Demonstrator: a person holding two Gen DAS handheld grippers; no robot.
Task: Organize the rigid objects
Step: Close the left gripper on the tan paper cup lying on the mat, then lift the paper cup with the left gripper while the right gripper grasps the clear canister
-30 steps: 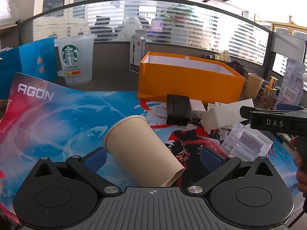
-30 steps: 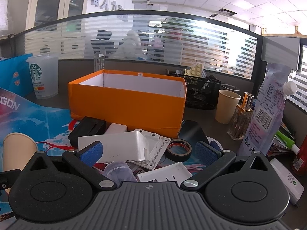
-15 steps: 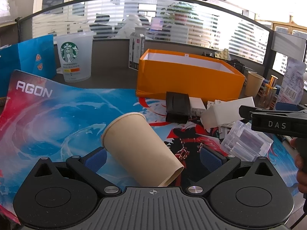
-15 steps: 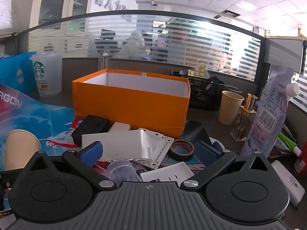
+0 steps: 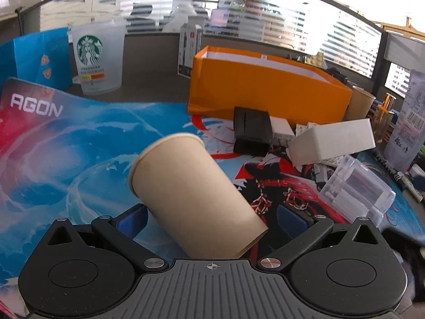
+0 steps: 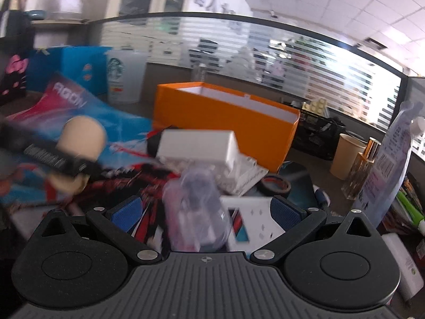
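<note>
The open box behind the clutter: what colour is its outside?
Orange outside, white inside; the box shows best in the left wrist view.

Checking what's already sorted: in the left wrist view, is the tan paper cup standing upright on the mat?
No, the tan paper cup lies tipped on its side between the open left gripper fingers.

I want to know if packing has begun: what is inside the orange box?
Only white inner walls show inside the orange box; nothing rises above its rim. Its floor is hidden by the near wall in both views.
</note>
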